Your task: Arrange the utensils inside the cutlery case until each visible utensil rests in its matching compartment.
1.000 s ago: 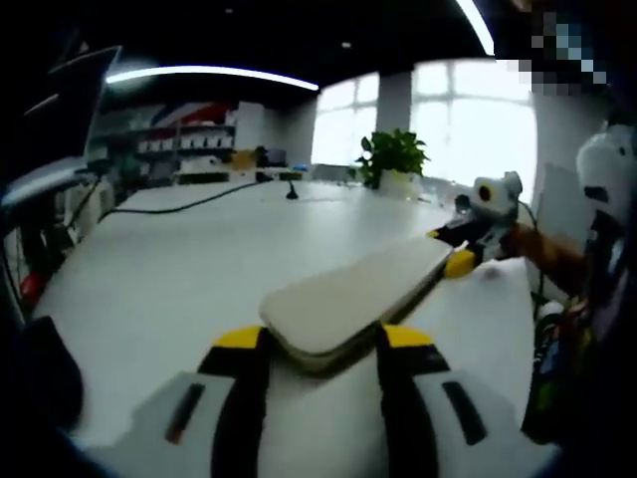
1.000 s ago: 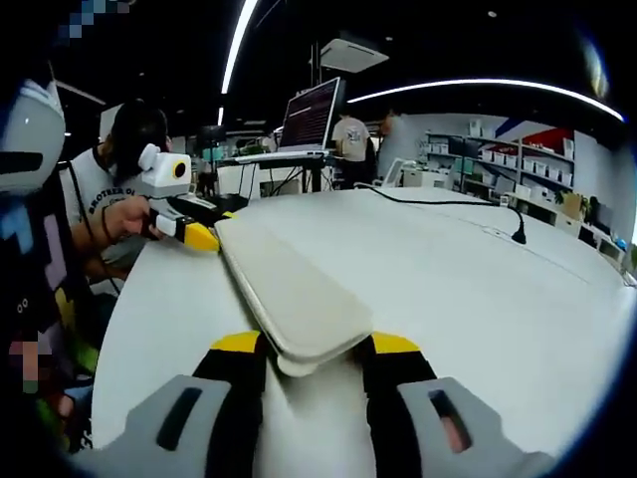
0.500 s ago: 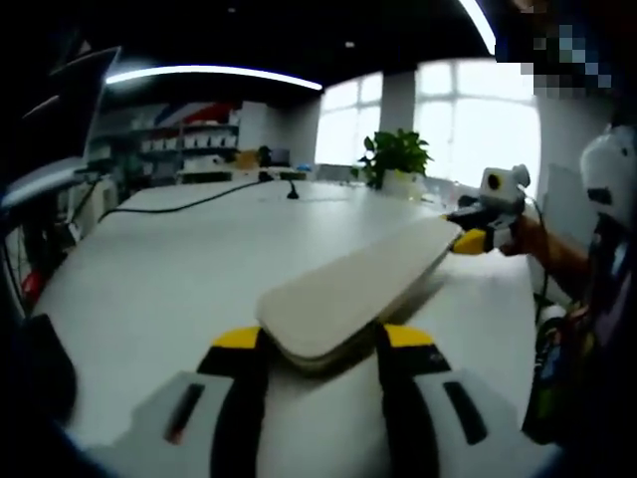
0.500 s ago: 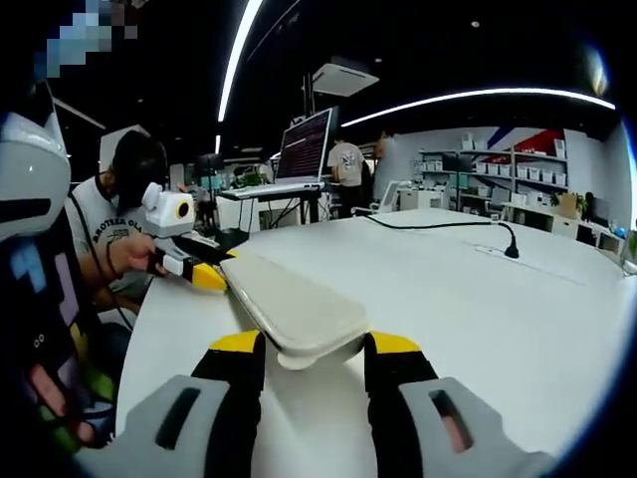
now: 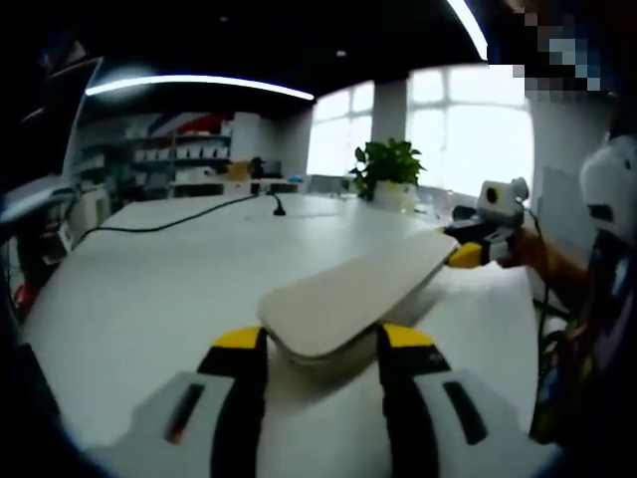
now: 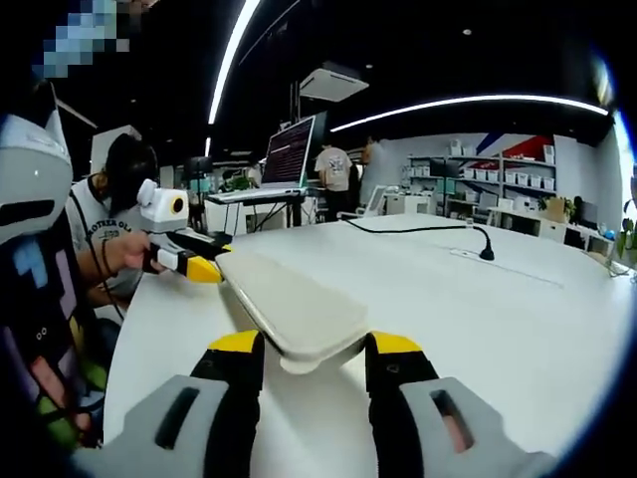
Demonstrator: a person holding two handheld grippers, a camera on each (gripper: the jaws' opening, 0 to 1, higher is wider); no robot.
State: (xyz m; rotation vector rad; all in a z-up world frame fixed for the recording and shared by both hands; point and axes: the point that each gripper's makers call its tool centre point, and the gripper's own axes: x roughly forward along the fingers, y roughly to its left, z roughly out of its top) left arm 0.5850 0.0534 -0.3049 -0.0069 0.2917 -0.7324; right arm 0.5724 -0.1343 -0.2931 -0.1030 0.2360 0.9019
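A flat, cream cutlery case [image 5: 348,297] with rounded ends is held closed above the white table [image 5: 169,279], and its contents are hidden. My left gripper [image 5: 318,344] is shut on the near end of the case in the left gripper view. The right gripper [image 5: 476,251] clamps the far end there. In the right gripper view the same case [image 6: 294,307] runs away from my right gripper [image 6: 304,349], which is shut on its near end. The left gripper [image 6: 191,265], held by a hand, grips the far end.
A black cable [image 6: 418,227] ends at a small stand [image 6: 485,249] on the table. A potted plant [image 5: 386,164] stands at the far edge. A raised laptop [image 6: 291,151], shelves [image 6: 503,189] and people are beyond. A person's body [image 6: 40,299] is close beside the table.
Both views have shifted a little with the hands. The case stays gripped at both ends and sits slightly higher against the background than one second ago.
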